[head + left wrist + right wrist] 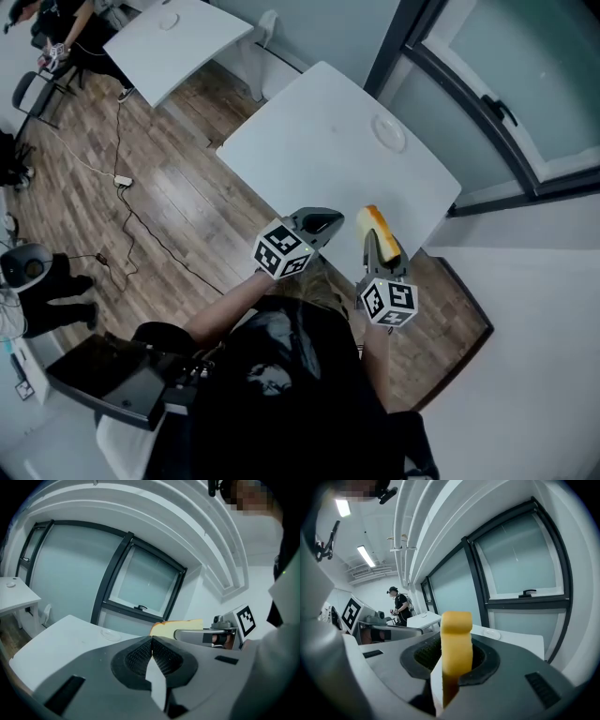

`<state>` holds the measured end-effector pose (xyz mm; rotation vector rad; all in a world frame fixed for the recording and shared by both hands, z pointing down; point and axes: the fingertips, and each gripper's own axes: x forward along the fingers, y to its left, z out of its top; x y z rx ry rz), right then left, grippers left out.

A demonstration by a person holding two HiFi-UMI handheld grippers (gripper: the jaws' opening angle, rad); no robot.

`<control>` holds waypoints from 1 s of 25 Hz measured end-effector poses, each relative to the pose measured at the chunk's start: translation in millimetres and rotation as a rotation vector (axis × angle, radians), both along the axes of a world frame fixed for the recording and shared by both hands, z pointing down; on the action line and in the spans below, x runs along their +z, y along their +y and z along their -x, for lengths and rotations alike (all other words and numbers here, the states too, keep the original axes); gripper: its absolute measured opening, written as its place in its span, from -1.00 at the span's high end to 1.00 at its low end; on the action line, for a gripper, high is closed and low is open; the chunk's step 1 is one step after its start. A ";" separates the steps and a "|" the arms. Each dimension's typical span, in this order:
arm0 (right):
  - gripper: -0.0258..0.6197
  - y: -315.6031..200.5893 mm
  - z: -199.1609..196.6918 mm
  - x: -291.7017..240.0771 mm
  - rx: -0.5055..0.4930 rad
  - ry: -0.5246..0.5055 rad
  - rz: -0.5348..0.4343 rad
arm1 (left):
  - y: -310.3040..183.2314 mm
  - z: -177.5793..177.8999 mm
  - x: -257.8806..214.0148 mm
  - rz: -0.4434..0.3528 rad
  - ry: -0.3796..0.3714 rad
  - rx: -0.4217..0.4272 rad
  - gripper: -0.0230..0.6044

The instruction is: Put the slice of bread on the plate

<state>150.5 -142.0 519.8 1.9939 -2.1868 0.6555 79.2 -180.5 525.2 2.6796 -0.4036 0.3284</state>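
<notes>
White rectangular tabletop (pixel 309 159) beside a dark-framed window lies ahead, and over its near edge a yellow slice of bread with a browner crust (pixel 378 232) stands upright, clamped between the jaws of the right gripper (pixel 382 251). Just beside it, the left gripper (pixel 322 223) has its jaws pressed together on nothing. A small pale round plate (pixel 388 132) sits on the table's far side, well apart from the bread.

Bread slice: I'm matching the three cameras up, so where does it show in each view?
Head view: bread slice lower centre, in the right tool.
Left gripper view: right of centre, beyond the shut left tool.
Right gripper view: dead centre, upright in the tool's grip.
Shared landmark: the clear plate on the white table.
</notes>
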 end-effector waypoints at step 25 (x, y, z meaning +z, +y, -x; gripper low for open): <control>0.61 -222.4 -139.5 147.3 -0.156 0.324 0.151 | -182.5 -130.2 136.1 0.069 -0.163 -0.030 0.91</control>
